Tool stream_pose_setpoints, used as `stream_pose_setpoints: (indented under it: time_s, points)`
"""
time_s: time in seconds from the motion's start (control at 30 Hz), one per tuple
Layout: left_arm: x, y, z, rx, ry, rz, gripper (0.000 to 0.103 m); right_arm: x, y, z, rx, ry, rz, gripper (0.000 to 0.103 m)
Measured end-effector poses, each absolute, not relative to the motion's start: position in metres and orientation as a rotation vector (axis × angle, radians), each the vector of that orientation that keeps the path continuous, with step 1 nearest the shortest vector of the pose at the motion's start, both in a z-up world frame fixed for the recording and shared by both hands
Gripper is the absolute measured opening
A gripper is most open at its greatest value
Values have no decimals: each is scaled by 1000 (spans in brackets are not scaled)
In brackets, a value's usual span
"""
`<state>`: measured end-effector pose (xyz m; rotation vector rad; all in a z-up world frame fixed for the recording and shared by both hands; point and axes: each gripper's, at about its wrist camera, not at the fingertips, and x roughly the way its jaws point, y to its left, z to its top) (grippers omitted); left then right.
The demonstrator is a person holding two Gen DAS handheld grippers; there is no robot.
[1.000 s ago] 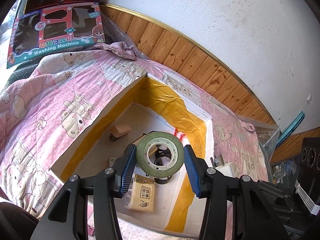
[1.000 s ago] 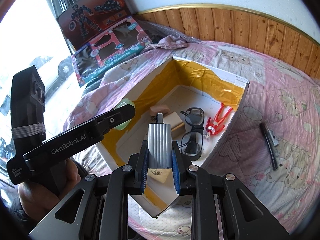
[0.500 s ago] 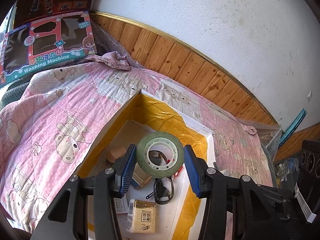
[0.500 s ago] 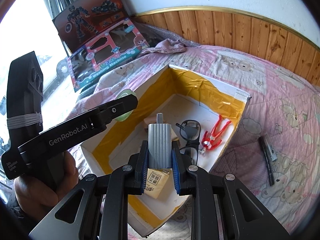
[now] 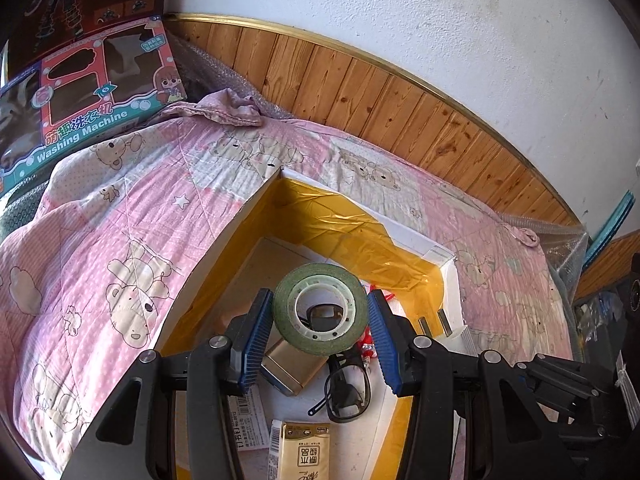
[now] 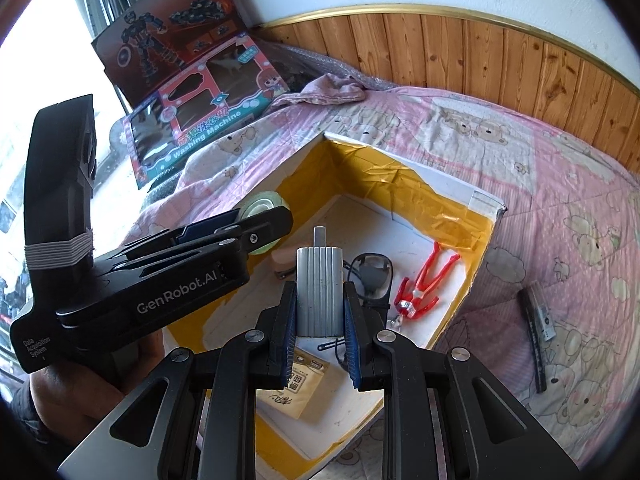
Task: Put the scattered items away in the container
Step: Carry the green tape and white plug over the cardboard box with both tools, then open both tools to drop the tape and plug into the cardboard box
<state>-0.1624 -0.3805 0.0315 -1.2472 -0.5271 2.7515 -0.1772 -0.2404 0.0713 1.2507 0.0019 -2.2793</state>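
While the left gripper (image 5: pixel 320 320) clamped a green roll of tape (image 5: pixel 320 309) edge-on between its blue pads, it hung above the open box (image 5: pixel 408 236), whose inner walls were lined with yellow tape. The right gripper (image 6: pixel 320 316) was closed on a ribbed silver charger (image 6: pixel 319 292), prongs pointing forward, also above the box. From the right wrist view the left gripper (image 6: pixel 256 228) appeared at the box's left wall, a hand (image 6: pixel 76 384) gripping its handle.

Inside the box lay a pair of black glasses (image 5: pixel 347 392), a red toy figure (image 6: pixel 424 280), a yellow tissue pack (image 5: pixel 304 456), a metallic tin (image 5: pixel 290 364) and a small tan object (image 6: pixel 284 258) too hidden to identify. The box sat on a bed under a pink teddy-bear quilt (image 5: pixel 120 240). To its right, well apart, a dark pen-like item (image 6: pixel 534 324) lay on the quilt. Beyond the bed, a toy washing-machine package (image 6: pixel 200 128) leaned before a darker robot toy box (image 6: pixel 168 36), beside wooden wall panelling (image 6: pixel 480 52).
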Motion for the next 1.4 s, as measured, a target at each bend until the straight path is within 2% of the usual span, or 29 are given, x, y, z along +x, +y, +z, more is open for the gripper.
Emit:
stream_pose_setpoints:
  time_s: [0.5, 1.0, 1.3, 1.4]
  points:
    - [-188, -382, 22, -1311, -478, 2752, 49, -212, -237, 66, 1284, -8, -2282, 22]
    - [-227, -393, 14, -1367, -574, 2698, 49, -250, -250, 53, 1331, 63, -2263, 22]
    - [-261, -392, -8, -1500, -540, 2662, 49, -283, -260, 30, 1418, 178, -2271, 22]
    - [-273, -386, -13, -1523, -434, 2699, 50, -294, -263, 18, 1449, 230, -2257, 24]
